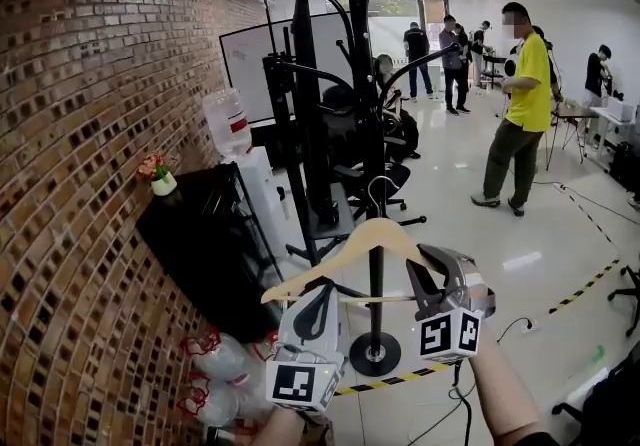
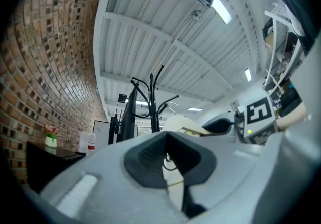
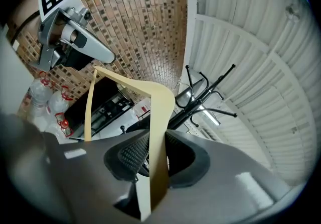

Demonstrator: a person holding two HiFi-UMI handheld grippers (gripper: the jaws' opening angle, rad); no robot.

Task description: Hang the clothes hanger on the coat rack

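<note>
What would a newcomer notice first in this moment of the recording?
A pale wooden hanger sits low in the middle of the head view, with the left gripper and right gripper each clamped on one arm. Behind it rises a black coat rack. A brick wall fills the left, and a person in a yellow shirt stands far right.

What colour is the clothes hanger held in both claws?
Pale cream, like light wood; the clothes hanger shows best in the right gripper view.

Left tongs (image 1: 322,294), right tongs (image 1: 420,279) hold hanger (image 1: 372,232) near coat rack (image 1: 362,84).
</note>
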